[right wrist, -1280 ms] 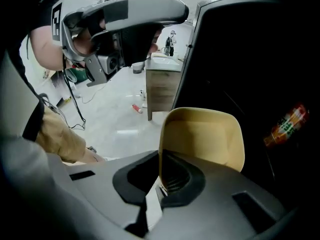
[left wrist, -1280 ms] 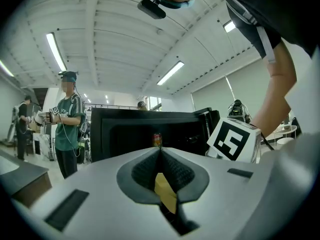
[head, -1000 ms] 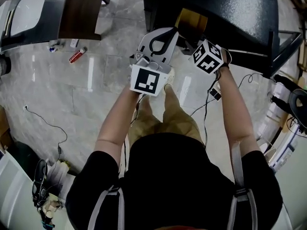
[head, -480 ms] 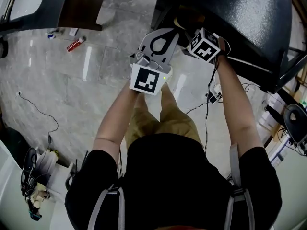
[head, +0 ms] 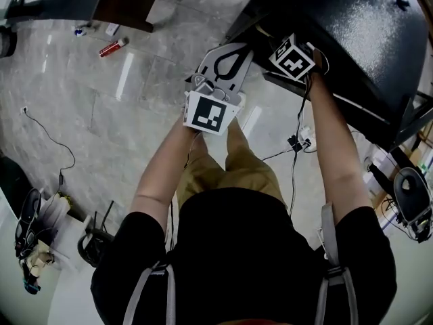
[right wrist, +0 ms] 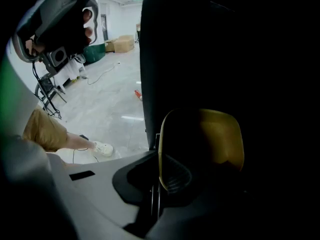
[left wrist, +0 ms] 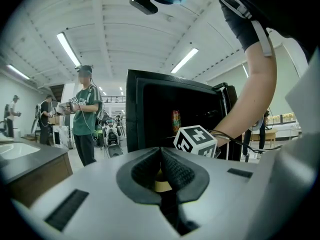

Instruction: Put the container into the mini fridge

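Since a second ago the right gripper (right wrist: pixel 161 178) has been carried toward 12 o'clock in the head view, so its marker cube (head: pixel 292 57) is now seen at the edge of the mini fridge (head: pixel 352 26). Its jaws are closed on the rim of the yellow container (right wrist: pixel 210 134), which is seen against the fridge's dark inside, just past the front edge. The right forearm (head: pixel 331 147) is stretched nearly straight, from the shoulder at 5 o'clock up to the wrist at 1 o'clock. The left gripper (left wrist: pixel 161 156) has hardly been shifted. Its pads are pressed together and nothing is held. It is kept in front of the torso, tips turned toward 1 o'clock, beside the right gripper but apart from it. The left arm (head: pixel 159 175) is bent, with the forearm raised toward 12 o'clock. A red object (head: pixel 111 47) is seen on the floor at 10 o'clock.
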Motion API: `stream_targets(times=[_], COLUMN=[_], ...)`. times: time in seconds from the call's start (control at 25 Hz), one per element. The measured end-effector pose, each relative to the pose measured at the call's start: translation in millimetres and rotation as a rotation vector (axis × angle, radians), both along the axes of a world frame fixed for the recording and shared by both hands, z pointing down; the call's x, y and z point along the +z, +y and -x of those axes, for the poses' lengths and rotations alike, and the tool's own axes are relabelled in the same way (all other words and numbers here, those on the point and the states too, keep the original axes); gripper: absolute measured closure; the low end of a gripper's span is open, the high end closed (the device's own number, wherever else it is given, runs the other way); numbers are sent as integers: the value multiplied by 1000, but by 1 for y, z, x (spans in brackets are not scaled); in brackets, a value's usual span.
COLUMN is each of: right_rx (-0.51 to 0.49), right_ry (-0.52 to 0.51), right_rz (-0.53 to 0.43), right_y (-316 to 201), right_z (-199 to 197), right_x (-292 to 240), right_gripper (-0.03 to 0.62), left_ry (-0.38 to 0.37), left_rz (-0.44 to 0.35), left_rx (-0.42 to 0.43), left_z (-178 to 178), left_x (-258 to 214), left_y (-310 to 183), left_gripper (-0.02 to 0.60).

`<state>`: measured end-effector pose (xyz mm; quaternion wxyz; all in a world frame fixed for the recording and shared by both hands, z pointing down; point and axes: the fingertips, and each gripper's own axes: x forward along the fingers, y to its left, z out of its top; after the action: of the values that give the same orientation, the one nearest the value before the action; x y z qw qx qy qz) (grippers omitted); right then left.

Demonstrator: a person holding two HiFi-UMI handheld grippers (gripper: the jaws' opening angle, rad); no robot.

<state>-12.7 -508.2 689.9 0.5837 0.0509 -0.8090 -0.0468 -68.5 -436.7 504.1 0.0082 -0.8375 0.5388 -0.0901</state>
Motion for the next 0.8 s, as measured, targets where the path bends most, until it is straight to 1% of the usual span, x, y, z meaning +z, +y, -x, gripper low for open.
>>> stream_targets(times=[0.2,0.36,0.44,0.56,0.68,0.8], right_rx=[-22,-20,-22,-10,-29,-41], right_ry=[14,21,5,-23,-35,-39], right_rz=[-5,-36,-42,-11,-42,-32], right_y=[-7,-13,-16,-16,-17,-15], right_z=[8,5,5,4,6,7], right_x=[10,17,18,19,15,15], right_gripper=[554,554,554,554,553,553], left_ry=[10,15,21,25,19,3], left_rz=[10,29,36,40,40,43], left_rx=[-33,-32,-37,-39,-36,-37], left_z=[14,11,9,8,6,4], left_x=[5,11,14,15,14,16], left_y=[2,5,5,3,2,2], left_gripper=[558,558,557,558,558,558])
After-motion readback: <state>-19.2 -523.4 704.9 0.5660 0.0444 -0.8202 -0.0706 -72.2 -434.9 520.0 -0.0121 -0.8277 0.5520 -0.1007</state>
